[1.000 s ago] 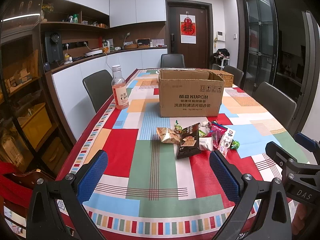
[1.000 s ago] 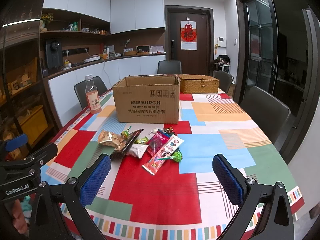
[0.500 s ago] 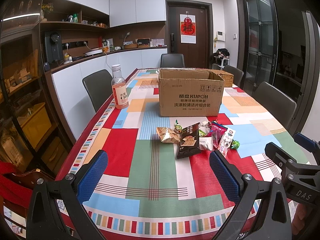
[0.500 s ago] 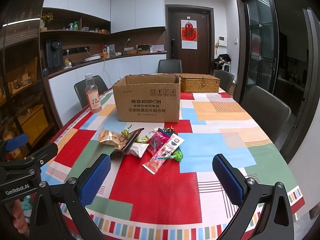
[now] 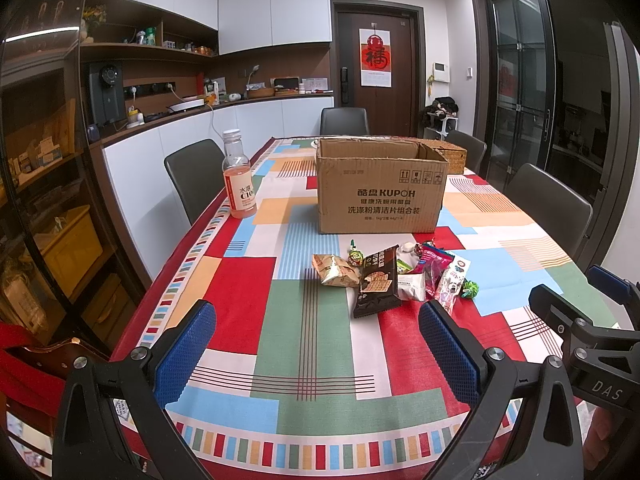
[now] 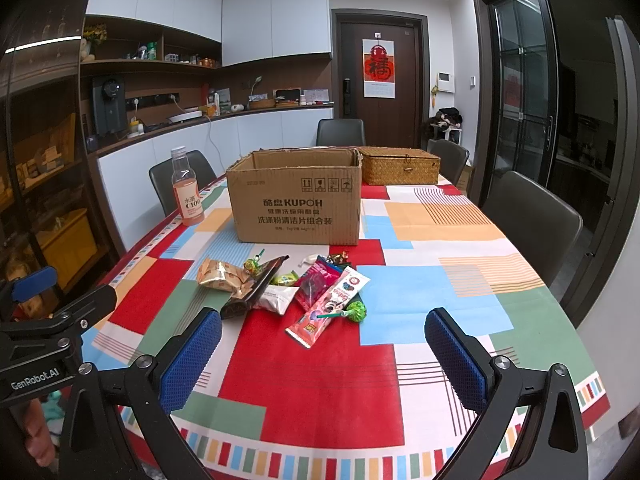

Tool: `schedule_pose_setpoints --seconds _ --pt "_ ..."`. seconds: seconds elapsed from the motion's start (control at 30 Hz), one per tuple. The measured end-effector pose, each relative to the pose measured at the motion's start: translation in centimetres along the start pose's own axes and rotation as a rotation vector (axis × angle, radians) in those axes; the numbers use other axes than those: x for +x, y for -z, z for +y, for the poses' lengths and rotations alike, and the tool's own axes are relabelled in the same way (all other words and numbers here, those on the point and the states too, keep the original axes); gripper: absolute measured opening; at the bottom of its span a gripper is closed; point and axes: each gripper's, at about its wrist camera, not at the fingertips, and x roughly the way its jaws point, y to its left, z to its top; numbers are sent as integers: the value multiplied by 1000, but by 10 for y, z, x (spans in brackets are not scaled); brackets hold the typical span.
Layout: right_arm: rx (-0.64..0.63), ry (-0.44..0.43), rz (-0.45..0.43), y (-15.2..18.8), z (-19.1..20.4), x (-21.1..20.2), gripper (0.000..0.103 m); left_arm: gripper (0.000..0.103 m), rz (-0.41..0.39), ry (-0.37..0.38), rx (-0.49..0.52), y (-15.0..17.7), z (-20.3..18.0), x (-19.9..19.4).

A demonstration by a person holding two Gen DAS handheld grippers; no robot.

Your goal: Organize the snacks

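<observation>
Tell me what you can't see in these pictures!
- Inside of the cardboard box: both views, its own front wall hides it.
- Inside of the wicker basket: lid is shut; in the left view the box mostly covers it.
- Snacks at the bottom of the pile: covered by others.
- Small print on the bottle: too tiny.

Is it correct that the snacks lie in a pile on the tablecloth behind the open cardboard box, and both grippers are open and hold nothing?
Not quite. The snacks lie in front of the cardboard box, on its near side, as the right wrist view shows. The rest stands: the box is open, and the left gripper and right gripper are open and hold nothing.
</observation>
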Motion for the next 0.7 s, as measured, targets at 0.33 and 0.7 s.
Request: schedule_pose_setpoints --seconds 0.33,0.7 --pt "-1 0 1 0 0 1 103 103 1 0 0 0 0 0" --pt "-1 0 2 -1 0 0 103 103 1 0 -1 0 0 0"
